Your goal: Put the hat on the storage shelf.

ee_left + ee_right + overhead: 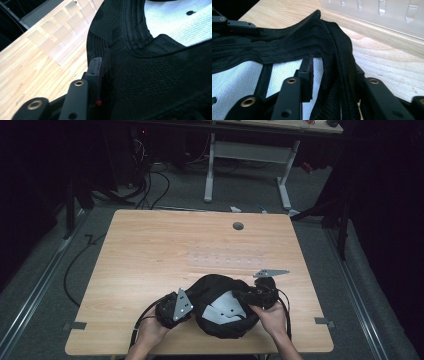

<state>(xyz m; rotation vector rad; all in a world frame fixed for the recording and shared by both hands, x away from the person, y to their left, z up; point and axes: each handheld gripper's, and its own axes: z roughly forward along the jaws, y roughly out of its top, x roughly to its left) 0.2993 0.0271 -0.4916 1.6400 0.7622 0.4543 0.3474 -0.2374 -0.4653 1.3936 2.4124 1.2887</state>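
A: Black fabric cap with white mesh lining [225, 312] lay near the table's [150, 250] near edge; right gripper [332, 75] pinched its rim.

B: Left gripper's [100, 75] jaws: undeterminable. Opposed pulling risked slippage.

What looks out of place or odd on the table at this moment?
Nothing looks spilled or damaged. The black cap lies upside down, its white lining facing up, held at opposite edges by the left gripper and the right gripper. A clear plastic sheet lies flat behind it on the table.
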